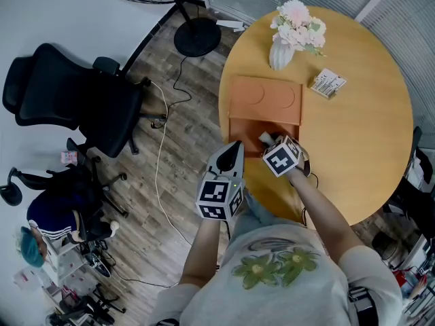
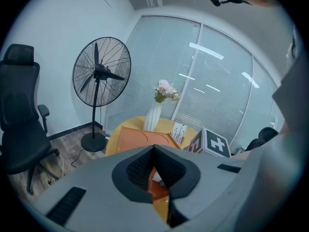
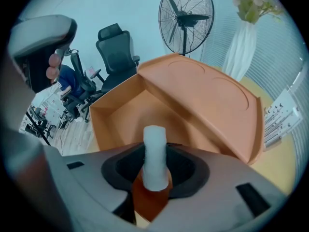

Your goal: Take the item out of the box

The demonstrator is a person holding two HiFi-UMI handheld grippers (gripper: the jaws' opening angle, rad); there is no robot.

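Note:
An orange box (image 1: 243, 129) lies open on the round wooden table (image 1: 353, 134), its lid (image 1: 265, 99) folded back toward the vase. My right gripper (image 1: 268, 141) reaches over the box's near edge. In the right gripper view a white, stick-shaped item (image 3: 155, 153) stands upright between the right gripper (image 3: 154, 164) jaws, which stand apart on either side of it. The box's inside (image 3: 140, 105) behind it looks bare. My left gripper (image 1: 234, 149) hangs at the table's left edge beside the box, jaws met at the tips (image 2: 154, 148), nothing in them.
A white vase of flowers (image 1: 281, 53) and a small printed packet (image 1: 328, 83) sit on the table behind the box. On the floor to the left are a standing fan's base (image 1: 197, 39), a black office chair (image 1: 75, 100) and loose cables (image 1: 162, 148).

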